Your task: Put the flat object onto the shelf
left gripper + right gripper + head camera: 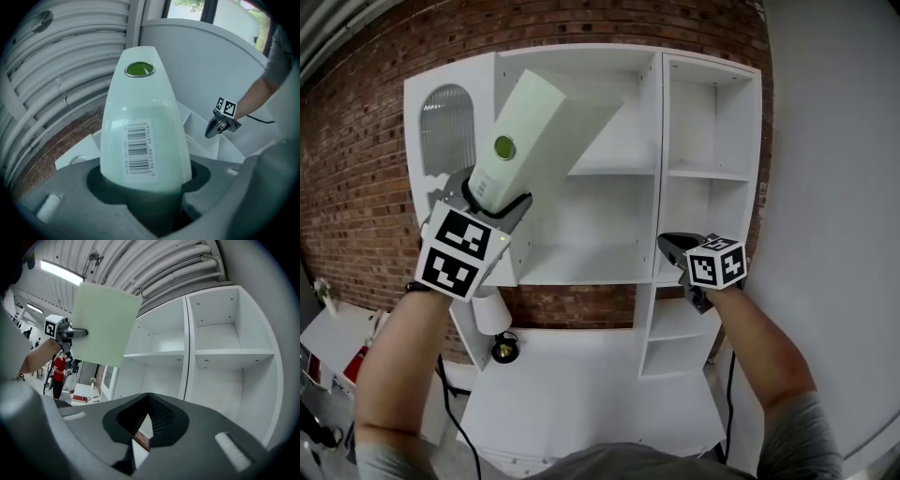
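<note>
Gripping the pale green flat object (529,127) by its lower end, the left tongs (497,202) hold it tilted up before the upper left bay of the white shelf (708,173); the right tongs (672,245) hover closed and empty, lower right

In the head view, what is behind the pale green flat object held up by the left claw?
The upper left compartment of the white shelf unit: its shelf board shows right of the pale green flat object. The compartment's left part is covered.
</note>
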`<state>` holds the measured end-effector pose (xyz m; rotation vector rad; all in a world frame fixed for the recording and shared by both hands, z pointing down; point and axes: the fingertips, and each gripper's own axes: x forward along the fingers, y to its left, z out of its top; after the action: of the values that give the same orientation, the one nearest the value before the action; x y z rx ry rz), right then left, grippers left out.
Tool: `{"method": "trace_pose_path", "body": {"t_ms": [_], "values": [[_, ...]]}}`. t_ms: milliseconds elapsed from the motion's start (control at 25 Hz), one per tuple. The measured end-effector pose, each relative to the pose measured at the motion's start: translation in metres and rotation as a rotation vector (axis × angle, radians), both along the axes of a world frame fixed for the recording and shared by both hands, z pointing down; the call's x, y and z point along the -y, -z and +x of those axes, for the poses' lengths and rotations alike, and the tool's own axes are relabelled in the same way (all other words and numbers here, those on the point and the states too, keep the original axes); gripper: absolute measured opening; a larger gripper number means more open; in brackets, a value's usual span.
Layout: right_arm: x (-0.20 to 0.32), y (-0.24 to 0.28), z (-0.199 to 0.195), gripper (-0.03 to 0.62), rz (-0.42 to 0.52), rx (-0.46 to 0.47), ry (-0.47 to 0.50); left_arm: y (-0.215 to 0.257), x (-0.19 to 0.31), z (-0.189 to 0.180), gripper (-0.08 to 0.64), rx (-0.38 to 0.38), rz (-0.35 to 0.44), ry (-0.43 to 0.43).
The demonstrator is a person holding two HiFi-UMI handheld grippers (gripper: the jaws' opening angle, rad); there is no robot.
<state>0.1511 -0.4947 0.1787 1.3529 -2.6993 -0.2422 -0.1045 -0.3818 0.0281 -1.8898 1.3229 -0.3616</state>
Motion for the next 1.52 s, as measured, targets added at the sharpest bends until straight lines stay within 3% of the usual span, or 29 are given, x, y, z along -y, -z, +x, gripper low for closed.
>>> {"method": "trace_pose_path", "body": {"t_ms": [280,800,1280,1520], "values": [[0.001,0.024,0.003,0.009,0.032,-0.014,-0.016,0.043,0.014,0.025,0.287,0.206,0.083,0.085],[0.009,0.083,0.022,0.009,0.071,0.01,-0.082,0.051,0.073,0.045,0.287,0.593,0.14,0.274],[0.029,0.122,0.039,0.009,0.071,0.007,-0.148,0.024,0.12,0.052,0.287,0.777,0.108,0.334],[0.046,0.123,0.045,0.009,0.064,-0.002,-0.168,0.004,0.148,0.054,0.287,0.831,0.075,0.333]]}}
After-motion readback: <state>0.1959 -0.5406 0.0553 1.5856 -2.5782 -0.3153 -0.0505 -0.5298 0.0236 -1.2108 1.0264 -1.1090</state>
